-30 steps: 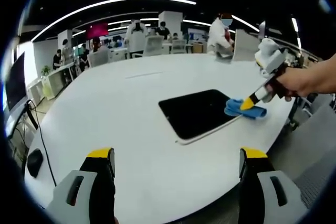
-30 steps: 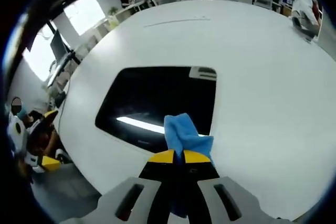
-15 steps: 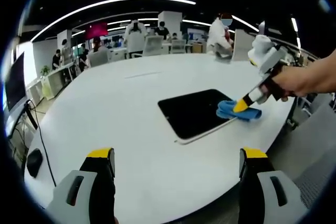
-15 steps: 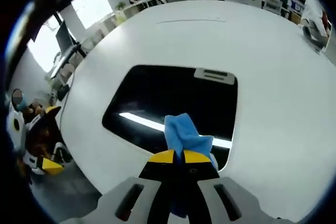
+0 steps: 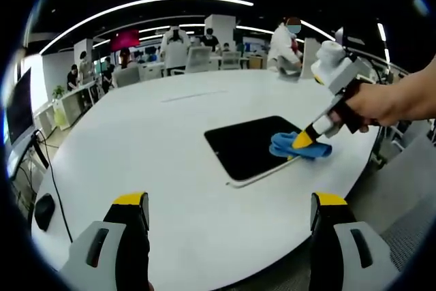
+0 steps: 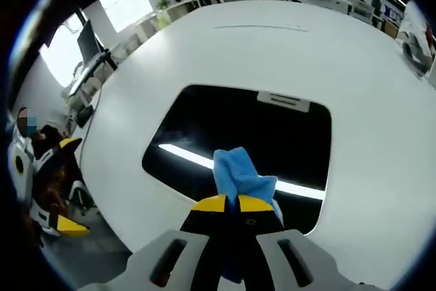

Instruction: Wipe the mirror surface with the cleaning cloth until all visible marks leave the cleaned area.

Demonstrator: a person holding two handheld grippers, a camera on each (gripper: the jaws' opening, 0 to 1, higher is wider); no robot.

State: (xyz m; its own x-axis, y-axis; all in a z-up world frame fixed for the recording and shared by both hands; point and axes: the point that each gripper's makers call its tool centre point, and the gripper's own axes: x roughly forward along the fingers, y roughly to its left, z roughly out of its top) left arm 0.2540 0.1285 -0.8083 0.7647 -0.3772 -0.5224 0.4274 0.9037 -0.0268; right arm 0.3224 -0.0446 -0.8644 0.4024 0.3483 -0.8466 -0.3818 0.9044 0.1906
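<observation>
Right gripper view looks down on the mirror point(image 6: 231, 134), a dark rounded-corner rectangle lying flat on the white tabletop point(image 6: 368, 73) and reflecting a ceiling light strip as a bright line across its near half. The cleaning cloth point(image 6: 240, 176), blue and bunched, is pinched between the closed jaws of the right tongs point(image 6: 231, 202) and sits on the mirror's near portion, close to the edge facing that camera. From these tongs the glass spreads forward and to both sides, its long axis running roughly across the view, so most of the uncleaned area probably lies ahead of the cloth and to either side. No distinct marks can be made out on the dark surface at this size. Left gripper view shows the same mirror point(image 5: 253, 144) from farther off, with the cloth point(image 5: 294, 146) at its right end under the right tongs point(image 5: 303, 140), which a hand point(image 5: 385, 103) holds. The left tongs point(image 5: 228, 216) hang wide apart and hold nothing, well short of the mirror, so the right hand is clearly the nearer one. The round tabletop point(image 5: 150, 161) sits in an open office with desks, chairs, monitors and several people in the background under long ceiling light strips.
</observation>
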